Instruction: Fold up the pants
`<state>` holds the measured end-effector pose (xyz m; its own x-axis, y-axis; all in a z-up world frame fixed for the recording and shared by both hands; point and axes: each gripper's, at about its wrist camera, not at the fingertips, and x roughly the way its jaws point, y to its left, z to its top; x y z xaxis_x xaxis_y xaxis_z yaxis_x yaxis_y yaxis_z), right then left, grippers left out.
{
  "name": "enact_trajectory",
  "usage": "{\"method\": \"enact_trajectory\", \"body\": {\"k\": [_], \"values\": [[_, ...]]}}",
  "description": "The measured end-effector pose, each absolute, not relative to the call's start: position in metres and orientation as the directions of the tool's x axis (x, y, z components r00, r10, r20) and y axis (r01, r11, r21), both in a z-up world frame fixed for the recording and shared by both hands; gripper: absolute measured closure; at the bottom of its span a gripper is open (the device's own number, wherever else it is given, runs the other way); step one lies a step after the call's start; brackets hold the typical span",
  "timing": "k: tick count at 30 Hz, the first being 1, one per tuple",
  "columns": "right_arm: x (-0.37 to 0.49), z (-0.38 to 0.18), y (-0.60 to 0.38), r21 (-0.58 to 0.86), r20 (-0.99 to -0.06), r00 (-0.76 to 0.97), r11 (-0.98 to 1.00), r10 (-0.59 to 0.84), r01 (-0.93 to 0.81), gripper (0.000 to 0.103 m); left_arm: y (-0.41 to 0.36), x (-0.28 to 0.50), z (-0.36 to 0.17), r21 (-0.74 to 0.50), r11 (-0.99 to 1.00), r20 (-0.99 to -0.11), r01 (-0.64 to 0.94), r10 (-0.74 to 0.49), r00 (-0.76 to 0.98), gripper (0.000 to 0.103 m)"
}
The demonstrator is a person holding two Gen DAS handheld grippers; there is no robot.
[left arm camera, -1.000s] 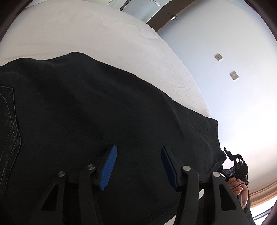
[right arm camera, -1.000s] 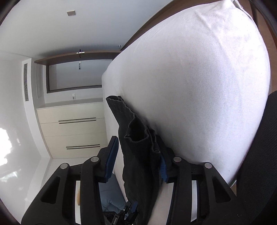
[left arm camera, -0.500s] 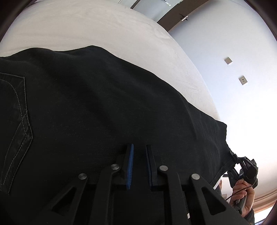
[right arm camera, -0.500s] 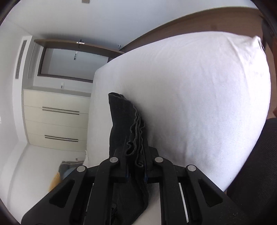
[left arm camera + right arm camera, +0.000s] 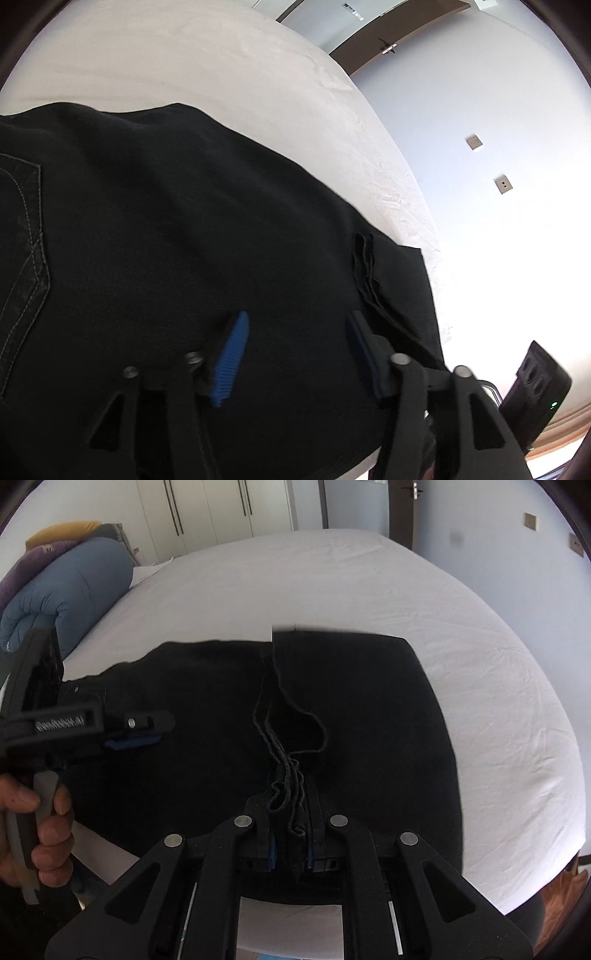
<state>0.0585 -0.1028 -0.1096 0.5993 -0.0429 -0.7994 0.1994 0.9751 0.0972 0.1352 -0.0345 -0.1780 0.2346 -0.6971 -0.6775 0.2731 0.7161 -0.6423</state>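
Black pants (image 5: 369, 720) lie spread on a white bed (image 5: 332, 572). My right gripper (image 5: 290, 834) is shut on the bunched leg hems (image 5: 284, 775) and holds them over the pants' upper part. In the left wrist view the pants (image 5: 166, 240) fill the frame, with a stitched back pocket (image 5: 26, 240) at the left and the folded-over hems (image 5: 365, 266) at the right. My left gripper (image 5: 295, 339) hovers just above the cloth, its jaws opening and the blue pads (image 5: 232, 354) pressing on nothing. A hand (image 5: 37, 834) holds the left gripper (image 5: 133, 734) at the pants' left edge.
A rolled blue duvet (image 5: 66, 587) and cushions lie at the bed's far left. White wardrobe doors (image 5: 207, 506) and a dark door (image 5: 400, 509) stand behind the bed. The pale wall (image 5: 498, 147) carries two sockets. A black device (image 5: 535, 384) shows at the lower right.
The right gripper closed on the leg hems, rolled round and swung them across onto the pants. The left gripper pinched shut half a second ago and has opened wide again, staying in place.
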Motion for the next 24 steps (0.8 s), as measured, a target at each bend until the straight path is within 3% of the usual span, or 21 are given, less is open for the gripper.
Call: {"method": "enact_trajectory", "body": {"k": [2, 15, 19, 21, 23, 24], "values": [[0.059, -0.116, -0.104, 0.085, -0.805, 0.592, 0.976, -0.050, 0.198, 0.094, -0.043, 0.133, -0.172, -0.647, 0.708, -0.671, 0.283, -0.705, 0.230, 0.008], [0.019, -0.109, -0.063, -0.001, -0.750, 0.651, 0.984, -0.117, 0.176, 0.093, -0.108, 0.155, -0.174, -0.697, 0.670, -0.684, 0.255, -0.728, 0.044, 0.005], [0.005, -0.100, -0.058, 0.017, -0.737, 0.666, 0.983, -0.111, 0.183, 0.093, -0.116, 0.159, -0.175, -0.673, 0.689, -0.711, 0.269, -0.703, 0.024, 0.022], [0.000, -0.094, -0.058, 0.019, -0.729, 0.676, 0.983, -0.112, 0.184, 0.093, -0.116, 0.160, -0.177, -0.693, 0.673, -0.696, 0.257, -0.718, 0.001, 0.036], [-0.004, -0.092, -0.058, 0.012, -0.722, 0.682, 0.984, -0.116, 0.180, 0.093, -0.118, 0.159, -0.181, -0.699, 0.668, -0.696, 0.255, -0.718, -0.025, 0.068], [-0.006, -0.091, -0.057, 0.006, -0.720, 0.684, 0.984, -0.119, 0.177, 0.093, -0.119, 0.158, -0.182, -0.695, 0.669, -0.700, 0.264, -0.713, -0.035, 0.076]]}}
